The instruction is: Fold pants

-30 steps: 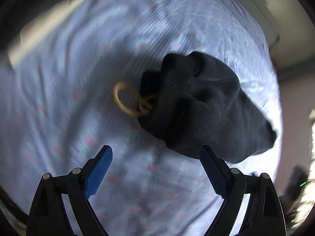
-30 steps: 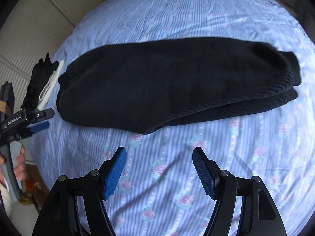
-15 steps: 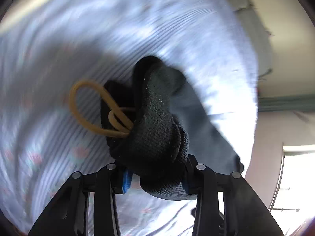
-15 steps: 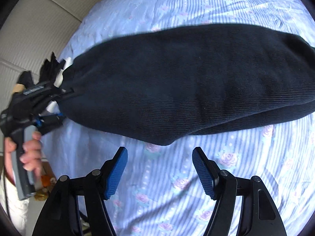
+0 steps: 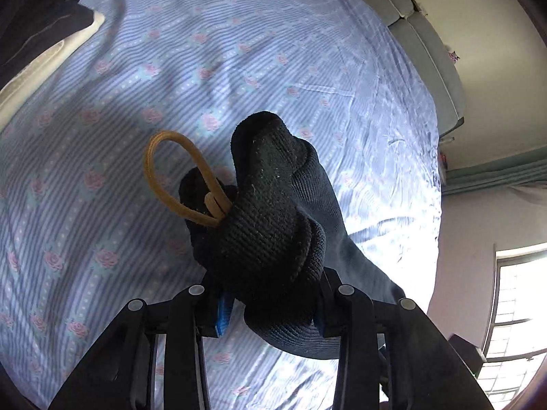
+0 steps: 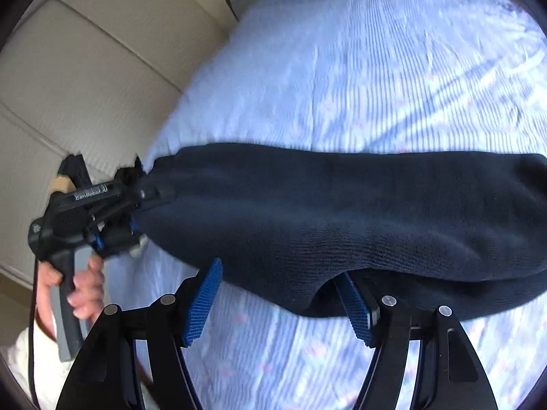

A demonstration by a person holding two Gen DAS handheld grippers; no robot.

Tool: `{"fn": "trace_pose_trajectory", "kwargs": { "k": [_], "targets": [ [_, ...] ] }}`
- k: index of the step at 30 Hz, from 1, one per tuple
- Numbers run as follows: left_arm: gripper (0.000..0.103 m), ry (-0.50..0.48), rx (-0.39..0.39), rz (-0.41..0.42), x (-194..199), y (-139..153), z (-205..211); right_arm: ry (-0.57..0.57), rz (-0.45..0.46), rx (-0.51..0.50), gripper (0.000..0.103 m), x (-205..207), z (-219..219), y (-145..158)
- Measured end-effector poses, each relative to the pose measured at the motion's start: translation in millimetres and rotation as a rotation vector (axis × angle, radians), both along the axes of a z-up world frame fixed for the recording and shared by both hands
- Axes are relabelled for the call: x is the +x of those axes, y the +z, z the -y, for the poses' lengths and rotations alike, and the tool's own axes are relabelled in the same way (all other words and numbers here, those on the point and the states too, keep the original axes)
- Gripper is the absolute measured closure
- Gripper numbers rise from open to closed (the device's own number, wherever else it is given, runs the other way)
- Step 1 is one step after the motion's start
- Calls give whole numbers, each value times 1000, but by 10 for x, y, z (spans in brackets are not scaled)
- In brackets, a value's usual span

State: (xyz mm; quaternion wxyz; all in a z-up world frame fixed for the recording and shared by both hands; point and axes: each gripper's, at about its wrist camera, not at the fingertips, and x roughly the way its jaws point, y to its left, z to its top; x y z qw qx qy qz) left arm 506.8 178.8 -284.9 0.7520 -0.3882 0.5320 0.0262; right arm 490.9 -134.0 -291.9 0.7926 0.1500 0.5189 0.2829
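Pants (image 5: 273, 225), black and knitted, hang bunched in your left gripper (image 5: 270, 307), whose jaws are clamped on the waistband end; a tan drawstring (image 5: 177, 177) loops out beside the grip. From there the pants stretch across the blue floral bedsheet (image 6: 359, 68). Your right gripper (image 6: 280, 297) stands wide, its blue pads (image 6: 201, 300) at the lower edge of the fabric and gripping nothing.

Black ribbed pants (image 6: 342, 212); tan drawstring (image 5: 171, 177); blue-striped, pink-rose bedsheet (image 5: 102, 102); blue fingers (image 6: 203, 302).
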Motion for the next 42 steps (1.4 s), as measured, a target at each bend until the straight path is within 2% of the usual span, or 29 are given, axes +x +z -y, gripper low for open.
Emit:
{"fn": "trace_pose_trajectory", "kwargs": {
  "k": [1,3,4,6,7,10,12,14,17,19,20,21,22,24,26,27,30,32,36,42],
  "targets": [
    [67,-1,-2,-11,-9,-55,-12,28,-41,-42,33,22,-73,-140],
    [67,-5,10,-37,-44,-134,-17,46,-143,-41,35,61,-155,-393],
    [67,-10,13,-47,-59,-173,-22,39,-164,-37,41,50,-174,-465],
    [67,-9,10,-54,-115,-212,-53,39,-174,-55,58,24,-205,-470],
    [67,-4,7,-51,-155,-214,-88,29,-141,-72,65,-42,-205,-367],
    [67,5,42,-53,-297,-241,-209,38,-44,-84,69,-290,-222,-23],
    [67,0,86,-81,-377,-307,-280,100,-48,-112,70,-399,-355,-46],
    [67,-2,66,-124,-442,-445,-363,138,-87,-153,71,-430,-493,-260],
    [64,-14,64,-166,-522,-595,-405,126,-167,-186,68,-447,-554,-543],
    [57,-23,96,-174,-563,-599,-402,89,-170,-173,57,-506,-470,-474],
    [48,-31,142,-187,-575,-561,-392,74,-169,-186,51,-515,-459,-393],
    [38,-53,218,-202,-591,-490,-359,57,-165,-194,41,-558,-404,-324],
    [36,-82,285,-205,-610,-415,-296,32,-154,-197,36,-602,-320,-242],
    [35,-179,462,-184,-672,-173,-98,-21,-129,-206,36,-714,-150,-39],
    [34,-259,571,-153,-753,30,86,-96,-96,-201,33,-837,113,114],
    [34,-301,606,-118,-822,168,210,-155,-80,-202,29,-840,222,179],
    [33,-369,597,-28,-936,424,500,-421,-34,-226,11,-901,844,348],
    [33,-416,597,24,-913,504,754,-549,-14,-243,8,-871,1161,326],
    [33,-521,583,85,-612,456,1357,-650,-78,-228,8,-617,1570,63],
    [33,-602,563,122,-322,363,1940,-755,-147,-135,8,-299,1819,-320]
  ]
}}
